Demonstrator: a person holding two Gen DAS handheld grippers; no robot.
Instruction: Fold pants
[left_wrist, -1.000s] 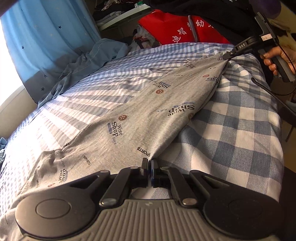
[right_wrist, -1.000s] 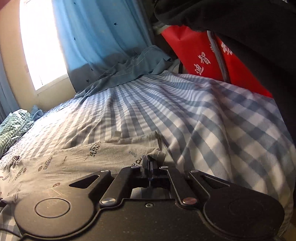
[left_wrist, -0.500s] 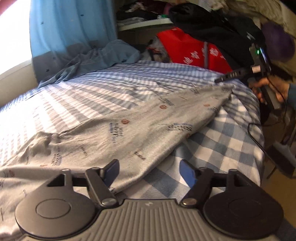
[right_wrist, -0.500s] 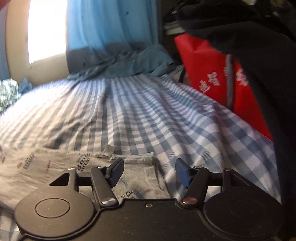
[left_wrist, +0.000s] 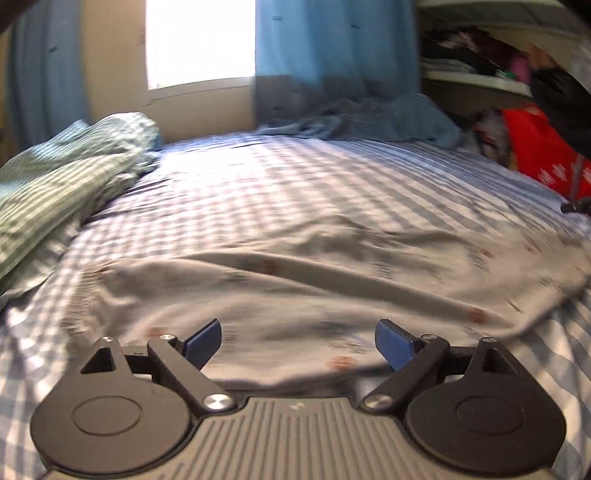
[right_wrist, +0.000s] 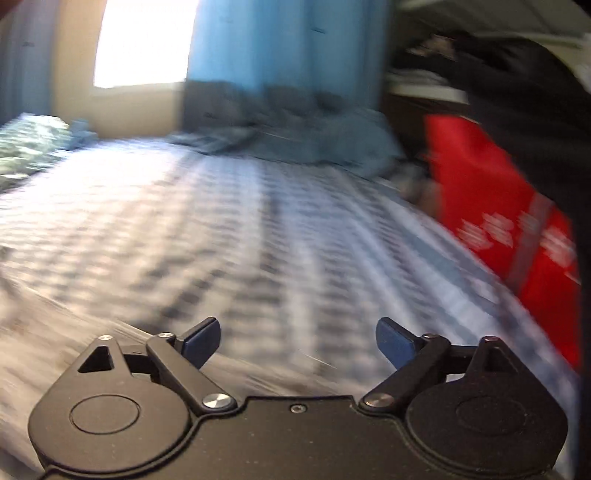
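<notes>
Both my left gripper (left_wrist: 298, 341) and right gripper (right_wrist: 298, 341) have fingers spread wide, empty, over the pants (left_wrist: 295, 280) lying unfolded across the bed (left_wrist: 295, 177).

Ahead of my left claw (left_wrist: 298, 341), jaws spread, gray pants (left_wrist: 314, 288) lie flat; checked sheet (left_wrist: 295, 184) beyond is open. Rumpled green quilt (left_wrist: 55, 173) blocks far left, blue heap (left_wrist: 369, 120) far ahead. Ahead of my right claw (right_wrist: 298, 341), bare sheet; red bag (right_wrist: 498, 221) walls off the right.
</notes>
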